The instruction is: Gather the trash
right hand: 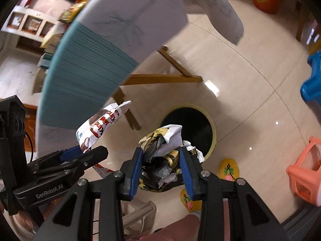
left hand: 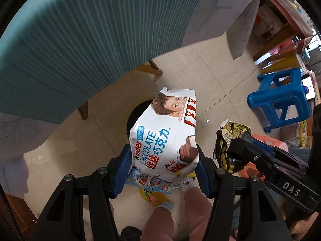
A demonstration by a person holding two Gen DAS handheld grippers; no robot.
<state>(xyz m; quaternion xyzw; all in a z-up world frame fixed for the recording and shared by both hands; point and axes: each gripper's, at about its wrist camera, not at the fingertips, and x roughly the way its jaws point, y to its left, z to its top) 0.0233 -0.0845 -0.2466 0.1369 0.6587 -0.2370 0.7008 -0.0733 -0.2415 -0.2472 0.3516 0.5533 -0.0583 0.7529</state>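
While both pieces of trash hang above the floor, each gripper has one clamped. Left gripper (left hand: 163, 166): blue pads pressed in against the lower half of a white Kinder chocolate wrapper (left hand: 164, 136), closed only as far as the wrapper's bulk allows. Wrapper stands up out of the jaws toward frame centre, its torn top edge free. Holding it low and letting the rest stick out forward seems a sensible grip for a drop: nothing wraps round the fingers.

Right gripper (right hand: 161, 166): narrowed onto a crumpled wad of gold, black and white foil (right hand: 162, 156), pads touching it on both sides, scraps spilling above and below the pads. Wad sits squarely between the fingers, not at the tips.

Bin (right hand: 212, 132): round, yellowish rim, black interior, on the tiled floor (right hand: 240, 92) just beyond the foil wad, centre-right of the right wrist view. In the left wrist view its dark mouth (left hand: 134, 116) shows mostly hidden behind the Kinder wrapper. My reading: both loads are being carried over the bin, the foil nearer to being above the opening.

Side by side: left gripper and wrapper appear at lower left of the right wrist view (right hand: 100, 128), apart from the foil, not touching.

Table with teal and grey cloth (left hand: 70, 40) fills the upper left; blue stool (left hand: 280, 100) at right edge. Release looks like the step due next.
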